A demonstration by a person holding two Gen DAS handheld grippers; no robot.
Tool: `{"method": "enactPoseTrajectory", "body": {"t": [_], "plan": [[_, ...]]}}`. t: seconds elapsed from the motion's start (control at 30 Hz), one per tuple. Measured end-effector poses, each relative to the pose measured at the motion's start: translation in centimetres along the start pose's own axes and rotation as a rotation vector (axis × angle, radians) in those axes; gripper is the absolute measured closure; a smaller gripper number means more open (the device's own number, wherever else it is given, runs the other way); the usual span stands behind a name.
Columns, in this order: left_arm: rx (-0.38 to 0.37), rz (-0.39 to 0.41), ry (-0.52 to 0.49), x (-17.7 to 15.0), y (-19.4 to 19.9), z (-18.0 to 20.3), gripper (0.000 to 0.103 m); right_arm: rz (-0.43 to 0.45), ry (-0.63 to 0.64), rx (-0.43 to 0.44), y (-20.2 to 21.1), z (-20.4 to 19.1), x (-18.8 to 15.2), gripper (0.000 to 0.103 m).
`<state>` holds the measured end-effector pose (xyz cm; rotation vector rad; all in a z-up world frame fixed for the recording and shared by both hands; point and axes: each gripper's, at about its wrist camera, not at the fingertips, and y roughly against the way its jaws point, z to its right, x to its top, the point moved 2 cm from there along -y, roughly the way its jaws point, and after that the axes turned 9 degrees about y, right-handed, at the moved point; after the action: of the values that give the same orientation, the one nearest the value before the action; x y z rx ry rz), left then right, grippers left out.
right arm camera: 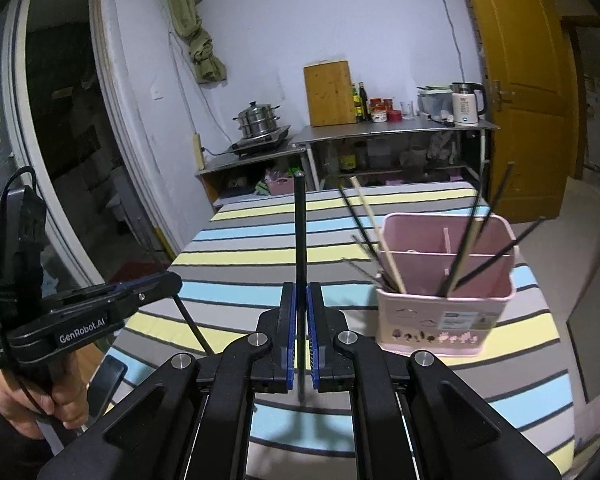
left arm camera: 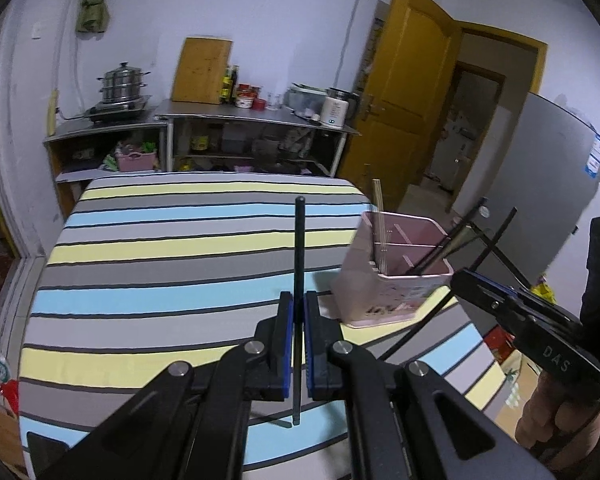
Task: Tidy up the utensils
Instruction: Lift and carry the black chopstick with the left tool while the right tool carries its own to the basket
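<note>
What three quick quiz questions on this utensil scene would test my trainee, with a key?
1. True or false: the left gripper is shut on a black chopstick.
2. Which does the right gripper hold? A) a spoon B) a black stick C) nothing
3. Fill in: the pink holder stands on the ______ tablecloth.

Key: 1 true. 2 B. 3 striped. The holder's front compartments already hold black sticks and at least one pale wooden one.
</note>
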<state>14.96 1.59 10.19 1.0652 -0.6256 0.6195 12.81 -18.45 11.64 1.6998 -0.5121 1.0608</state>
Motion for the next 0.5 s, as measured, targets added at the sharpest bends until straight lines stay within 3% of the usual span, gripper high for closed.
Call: {"method": "enactPoseTrajectory", "body": {"t": [0.23,0.5], "plan": [[-0.086,-0.015,-0.034,1.7,-1.0,3.8,0.098,0.035,-0.036,-0.05,2.1,2.8,1.0,0.097],[-0.165,0.022,-0.077,5.2,-1.5,8.0,0.098,0.109,-0.052,-0.108,4.3,6.0,4.1,0.097]]}}
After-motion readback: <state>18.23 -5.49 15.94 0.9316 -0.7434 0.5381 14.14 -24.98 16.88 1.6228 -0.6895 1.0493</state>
